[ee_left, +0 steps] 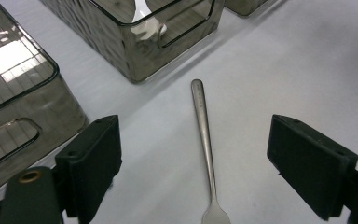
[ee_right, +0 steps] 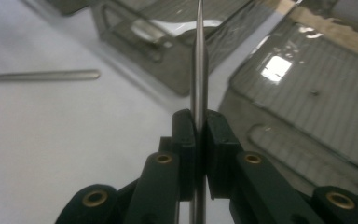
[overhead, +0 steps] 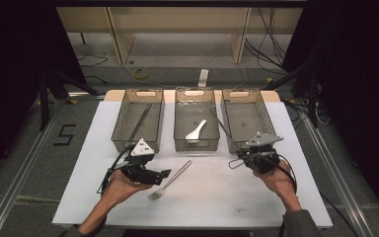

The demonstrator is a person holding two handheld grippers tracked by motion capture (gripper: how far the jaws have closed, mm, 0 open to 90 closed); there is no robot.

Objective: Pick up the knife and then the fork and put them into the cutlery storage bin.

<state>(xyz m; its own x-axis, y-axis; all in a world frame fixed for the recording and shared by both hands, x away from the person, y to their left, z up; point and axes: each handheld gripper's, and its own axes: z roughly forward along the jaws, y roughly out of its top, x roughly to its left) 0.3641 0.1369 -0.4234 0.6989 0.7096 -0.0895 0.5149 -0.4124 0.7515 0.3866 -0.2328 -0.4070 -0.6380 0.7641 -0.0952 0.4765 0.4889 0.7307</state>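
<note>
A metal fork point(overhead: 170, 180) lies on the white table top point(overhead: 217, 197), tines toward me. My left gripper point(overhead: 164, 174) stands open just left of it. In the left gripper view the fork handle point(ee_left: 204, 126) lies on the table between the two wide-apart black pads point(ee_left: 93, 158). My right gripper point(overhead: 244, 154) is shut on a thin, long metal utensil point(overhead: 222, 126) that slants up and left over the gap between the middle and right bins. In the right gripper view the utensil point(ee_right: 199, 60) stands edge-on, pinched between the pads of that gripper point(ee_right: 199, 128).
Three smoky clear bins stand in a row at the table's far side. The left bin point(overhead: 121, 123) holds a dark long utensil point(overhead: 140, 121), the middle bin point(overhead: 178, 126) a white spoon point(overhead: 196, 131). The right bin point(overhead: 270, 123) looks bare. Shelving and cables lie beyond the table.
</note>
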